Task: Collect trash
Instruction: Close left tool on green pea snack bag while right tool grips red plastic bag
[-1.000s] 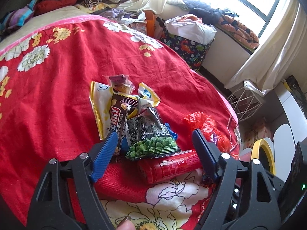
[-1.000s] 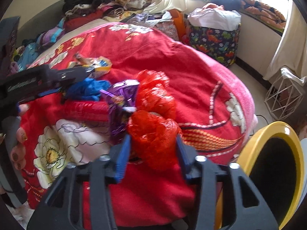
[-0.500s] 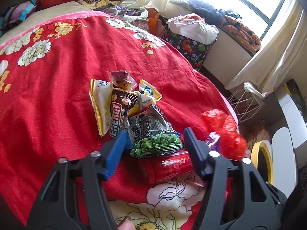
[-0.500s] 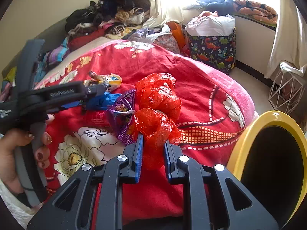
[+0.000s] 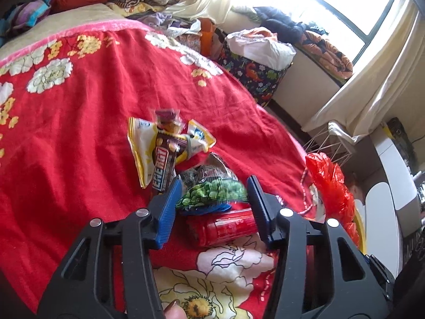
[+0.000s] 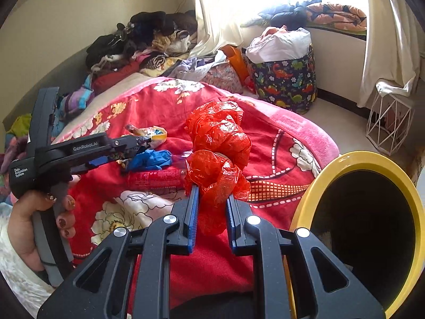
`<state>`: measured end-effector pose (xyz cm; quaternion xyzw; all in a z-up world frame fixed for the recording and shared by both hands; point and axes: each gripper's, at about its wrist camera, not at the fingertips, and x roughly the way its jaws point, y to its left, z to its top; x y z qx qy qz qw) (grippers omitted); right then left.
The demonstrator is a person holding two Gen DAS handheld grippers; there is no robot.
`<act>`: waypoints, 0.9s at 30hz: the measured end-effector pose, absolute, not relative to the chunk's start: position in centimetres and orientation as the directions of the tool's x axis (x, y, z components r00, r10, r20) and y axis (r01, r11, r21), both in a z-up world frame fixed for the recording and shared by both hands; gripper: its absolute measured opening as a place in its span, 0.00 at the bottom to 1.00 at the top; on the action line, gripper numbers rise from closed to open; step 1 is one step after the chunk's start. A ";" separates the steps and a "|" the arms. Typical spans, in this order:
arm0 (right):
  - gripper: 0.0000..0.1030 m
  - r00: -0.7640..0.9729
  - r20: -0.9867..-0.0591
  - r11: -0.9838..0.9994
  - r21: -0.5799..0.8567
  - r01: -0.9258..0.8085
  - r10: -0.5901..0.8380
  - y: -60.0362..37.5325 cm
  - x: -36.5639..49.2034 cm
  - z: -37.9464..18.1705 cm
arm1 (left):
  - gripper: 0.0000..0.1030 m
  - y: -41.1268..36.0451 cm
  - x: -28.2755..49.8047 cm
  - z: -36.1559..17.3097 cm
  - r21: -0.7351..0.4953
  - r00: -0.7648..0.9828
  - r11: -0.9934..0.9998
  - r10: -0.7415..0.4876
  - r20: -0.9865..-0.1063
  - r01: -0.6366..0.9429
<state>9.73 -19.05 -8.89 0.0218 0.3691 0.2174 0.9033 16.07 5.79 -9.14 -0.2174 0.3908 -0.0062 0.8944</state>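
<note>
item: red plastic bag [image 6: 217, 154], crumpled, pinched in right gripper [image 6: 211, 212] above bedspread [image 6: 268, 143], beside yellow bin [image 6: 398, 175]; carry over the rim before letting go. left gripper [image 5: 213, 202] closing around green pea packet [image 5: 212, 192]; bite only the packet.

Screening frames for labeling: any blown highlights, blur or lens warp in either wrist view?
Left wrist: window clipped white, small wrapper atop the pile smeared, bed edge bowed by fisheye. Right wrist: curtain and sill washed out, red plastic bag sharp with glare specks, yellow bin interior near black.
</note>
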 end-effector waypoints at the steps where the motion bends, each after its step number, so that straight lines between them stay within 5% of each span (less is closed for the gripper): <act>1: 0.17 0.635 -0.654 0.904 0.203 -0.376 0.411 -19.1 9.7 -8.8 | 0.36 5.8 16.0 -8.9 -0.395 0.698 0.905 -0.181 -0.692 -0.156; 11: 0.17 0.654 -0.624 0.898 0.216 -0.383 0.429 -19.7 8.5 -7.4 | 0.08 4.8 15.2 -6.6 -0.375 0.723 0.922 -0.196 -0.663 -0.094; 27: 0.17 0.697 -0.579 0.904 0.229 -0.360 0.424 -21.9 6.8 -5.6 | 0.08 1.6 13.6 -3.3 -0.382 0.760 0.924 -0.274 -0.590 0.037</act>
